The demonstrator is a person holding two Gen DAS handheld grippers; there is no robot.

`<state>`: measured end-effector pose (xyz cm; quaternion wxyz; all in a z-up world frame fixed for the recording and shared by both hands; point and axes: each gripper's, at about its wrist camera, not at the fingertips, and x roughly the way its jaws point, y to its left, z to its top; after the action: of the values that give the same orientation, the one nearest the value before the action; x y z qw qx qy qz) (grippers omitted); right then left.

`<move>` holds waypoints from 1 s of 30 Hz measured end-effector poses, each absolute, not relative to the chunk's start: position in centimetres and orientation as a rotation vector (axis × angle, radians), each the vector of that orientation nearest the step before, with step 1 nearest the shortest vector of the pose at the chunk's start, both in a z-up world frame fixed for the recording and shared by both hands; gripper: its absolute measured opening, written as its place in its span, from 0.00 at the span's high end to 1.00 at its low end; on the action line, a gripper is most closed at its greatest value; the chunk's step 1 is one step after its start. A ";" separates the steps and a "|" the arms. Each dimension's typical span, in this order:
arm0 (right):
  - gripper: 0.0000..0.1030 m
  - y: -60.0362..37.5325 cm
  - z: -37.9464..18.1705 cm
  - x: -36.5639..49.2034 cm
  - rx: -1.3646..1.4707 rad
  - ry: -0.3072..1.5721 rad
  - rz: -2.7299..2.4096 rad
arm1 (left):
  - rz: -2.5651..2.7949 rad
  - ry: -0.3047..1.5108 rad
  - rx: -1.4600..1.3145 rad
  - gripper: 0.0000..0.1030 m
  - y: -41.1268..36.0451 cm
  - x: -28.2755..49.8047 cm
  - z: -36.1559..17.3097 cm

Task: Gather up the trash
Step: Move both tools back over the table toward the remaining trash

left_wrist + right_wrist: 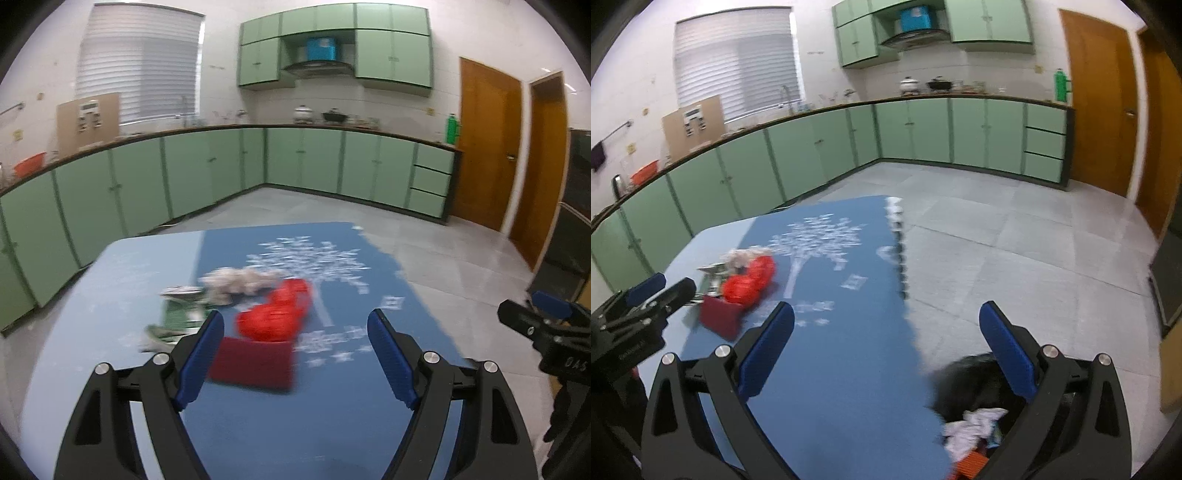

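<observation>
So the worktop (122, 266) is pale blue, with a darker blue cloth (332, 406) printed with a white tree covering most of it. Near the tree trunk there's a little heap of stuff on the cloth: a bright red crumpled thing (275, 314), a dark red box (253, 363) just in front of it, some pinkish crumpled paper (240, 278) behind, and a green-and-white wrapper (177, 314) beside it. All pretty blurry.
</observation>
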<state>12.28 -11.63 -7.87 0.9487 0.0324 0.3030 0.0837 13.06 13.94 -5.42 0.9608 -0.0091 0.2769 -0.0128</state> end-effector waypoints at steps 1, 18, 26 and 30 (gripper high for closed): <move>0.05 -10.4 -8.0 12.7 0.055 0.616 0.192 | -0.012 0.563 -0.020 0.24 14.6 13.0 -5.5; 0.05 0.8 -10.3 16.8 -0.045 0.685 0.371 | 0.168 0.616 -0.051 0.24 23.1 13.3 -8.7; 0.06 4.1 -12.1 17.3 -0.082 0.735 0.426 | 0.196 0.646 -0.052 0.24 24.9 13.4 -9.8; 0.19 5.0 -12.6 17.9 -0.095 0.761 0.432 | 0.201 0.659 -0.070 0.24 25.5 13.6 -10.3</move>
<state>17.85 4.95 -12.62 0.9047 -0.0457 0.3683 0.2090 13.65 25.54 -10.26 0.9406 -0.0344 0.3231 0.0986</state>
